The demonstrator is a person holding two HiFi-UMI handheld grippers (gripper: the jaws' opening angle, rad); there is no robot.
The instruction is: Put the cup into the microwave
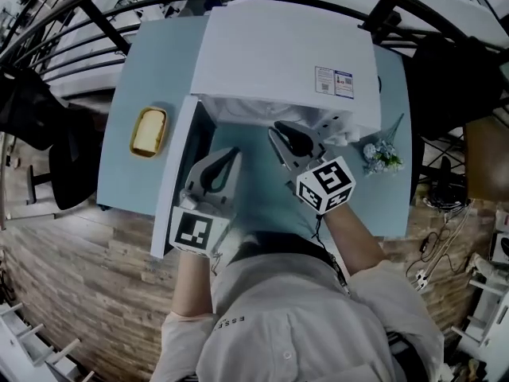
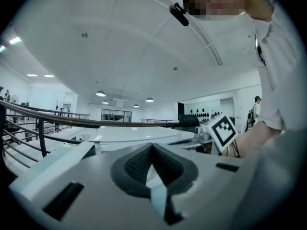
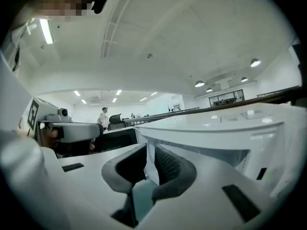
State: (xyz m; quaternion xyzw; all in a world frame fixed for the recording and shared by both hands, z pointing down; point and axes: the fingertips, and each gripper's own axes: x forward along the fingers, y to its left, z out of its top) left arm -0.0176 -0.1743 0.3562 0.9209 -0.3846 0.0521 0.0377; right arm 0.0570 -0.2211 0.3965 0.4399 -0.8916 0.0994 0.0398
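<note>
Left tongs (image 1: 229,154) closed, empty. Right tongs (image 1: 276,132) a narrow gap apart, empty. Both sit before the open microwave (image 1: 278,54) on the surface (image 1: 131,86). I cannot make out the cup.

the left gripper (image 1: 232,154) is held out in front of the chest, roughly level, its jaws closed tip to tip with nothing between them. the right gripper (image 1: 277,132) reaches a little further forward, its jaws a narrow slit apart and holding nothing. the left forearm (image 1: 191,286) runs straight ahead. the right forearm (image 1: 352,239) angles inward toward the left one.
</note>
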